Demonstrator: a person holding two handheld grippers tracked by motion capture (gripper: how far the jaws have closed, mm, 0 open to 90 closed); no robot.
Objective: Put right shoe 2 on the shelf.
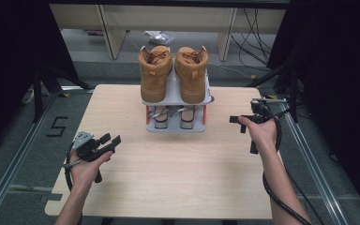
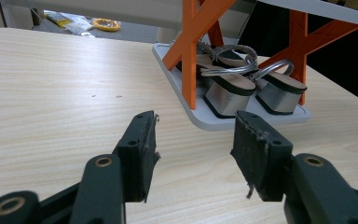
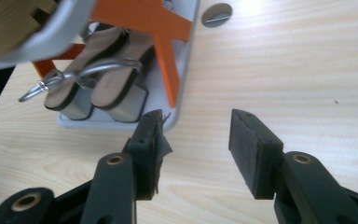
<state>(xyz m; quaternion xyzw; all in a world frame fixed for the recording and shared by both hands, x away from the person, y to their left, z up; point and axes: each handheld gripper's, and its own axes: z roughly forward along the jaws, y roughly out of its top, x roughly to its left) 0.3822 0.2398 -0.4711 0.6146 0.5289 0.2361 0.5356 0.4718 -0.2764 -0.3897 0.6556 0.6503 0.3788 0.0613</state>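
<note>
A grey two-shelf rack (image 1: 176, 129) with orange braces (image 3: 163, 28) stands at the table's far middle. Two tan boots (image 1: 155, 75) (image 1: 191, 75) sit on its top shelf. A pair of silver-heeled sandals (image 1: 161, 117) (image 2: 228, 93) (image 3: 121, 93) lies on the bottom shelf. My left gripper (image 1: 111, 138) (image 2: 196, 140) is open above the table's left part, with its jaws toward the rack and nothing between them. My right gripper (image 1: 237, 123) (image 3: 196, 135) is open to the right of the rack. Its jaws point at the rack's near corner, and only bare table shows between them.
The light wooden table (image 1: 178, 178) has bare surface in front of the rack. A small round grey disc (image 3: 216, 14) lies on the table beside the rack. Black frames and cables (image 1: 281, 70) stand off the right edge, and floor rails (image 1: 9, 164) run along the left.
</note>
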